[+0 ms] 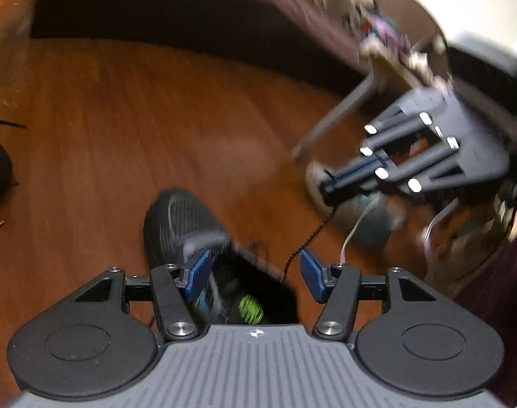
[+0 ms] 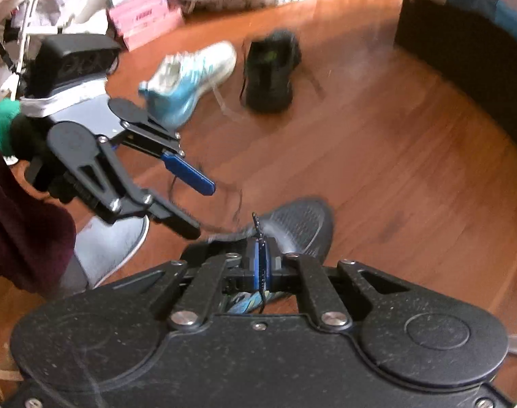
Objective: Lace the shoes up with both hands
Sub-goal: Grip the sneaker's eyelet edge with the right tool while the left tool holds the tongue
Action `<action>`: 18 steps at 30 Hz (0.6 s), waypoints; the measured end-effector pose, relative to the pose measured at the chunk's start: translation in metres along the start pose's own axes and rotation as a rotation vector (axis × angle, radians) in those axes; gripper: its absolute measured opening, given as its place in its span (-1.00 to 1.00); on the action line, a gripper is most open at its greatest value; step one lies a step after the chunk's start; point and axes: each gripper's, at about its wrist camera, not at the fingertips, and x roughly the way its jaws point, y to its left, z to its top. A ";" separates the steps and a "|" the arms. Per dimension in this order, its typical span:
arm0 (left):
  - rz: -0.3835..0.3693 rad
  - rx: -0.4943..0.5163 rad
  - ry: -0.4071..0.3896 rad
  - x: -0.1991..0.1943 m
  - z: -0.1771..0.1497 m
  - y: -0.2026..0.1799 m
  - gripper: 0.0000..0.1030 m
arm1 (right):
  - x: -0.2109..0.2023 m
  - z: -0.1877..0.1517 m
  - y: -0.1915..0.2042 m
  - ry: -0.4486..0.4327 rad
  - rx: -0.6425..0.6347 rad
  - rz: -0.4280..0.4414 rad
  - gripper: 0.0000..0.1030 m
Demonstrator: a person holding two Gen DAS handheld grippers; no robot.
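Nearest shoe: black mesh sneaker (image 1: 187, 227) sits on the wooden floor (image 1: 122, 119) right under both tools, toe pointing away, tongue area open.
Lace: thin black lace (image 2: 258, 227) rises from the sneaker's eyelet area; looks limp and light, likely to slip unless pinched near its stiff tip.
Right tool (image 2: 261, 265): jaws pressed together on the lace, the tip poking out above the pads.
Left tool (image 1: 255, 272): blue pads standing apart over the shoe's opening, nothing between them that I can make out; a lace strand runs just beside one pad.
Handling: shoe upper soft, sole stiffer; probably light enough to shift when the lace is tugged.
Around: a white-and-teal sneaker (image 2: 190, 81) and another black shoe (image 2: 270, 71) lie well apart farther on; pink boxes (image 2: 142, 23) beyond.
In the way: loose lace loops on the floor could snag; blur hides detail.
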 end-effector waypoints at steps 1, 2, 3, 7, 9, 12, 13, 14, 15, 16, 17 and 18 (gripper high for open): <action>0.007 0.002 0.024 0.006 -0.003 0.000 0.09 | 0.010 -0.003 -0.002 0.020 0.009 0.014 -0.94; 0.005 0.007 0.036 0.010 -0.005 0.001 0.09 | 0.019 -0.006 -0.003 0.039 0.016 0.026 -0.94; 0.007 0.013 0.043 0.014 -0.006 0.001 0.09 | 0.027 -0.008 -0.004 0.051 0.022 0.032 -0.95; 0.031 0.028 0.082 0.026 -0.007 0.003 0.09 | 0.050 -0.013 -0.009 0.072 0.042 0.047 -0.94; 0.048 0.033 0.101 0.031 -0.006 0.004 0.09 | 0.057 -0.011 -0.011 0.068 0.057 0.060 -0.94; 0.093 0.042 0.134 0.036 -0.008 0.008 -0.12 | 0.066 -0.005 -0.011 0.061 0.057 0.088 -0.95; 0.098 0.035 0.149 0.038 -0.008 0.010 -0.29 | 0.070 -0.004 -0.009 0.059 0.049 0.096 -0.95; 0.104 0.030 0.163 0.039 -0.009 0.011 -0.36 | 0.073 -0.002 -0.008 0.060 0.042 0.106 -0.95; 0.109 0.032 0.170 0.040 -0.011 0.012 -0.43 | 0.078 -0.001 -0.006 0.064 0.035 0.114 -0.95; 0.113 0.035 0.176 0.040 -0.012 0.012 -0.49 | 0.082 0.000 -0.004 0.070 0.028 0.121 -0.94; 0.112 0.039 0.175 0.040 -0.014 0.011 -0.54 | 0.087 0.000 -0.002 0.078 0.022 0.124 -0.95; 0.111 0.043 0.175 0.040 -0.015 0.010 -0.58 | 0.090 -0.001 -0.001 0.087 0.018 0.126 -0.95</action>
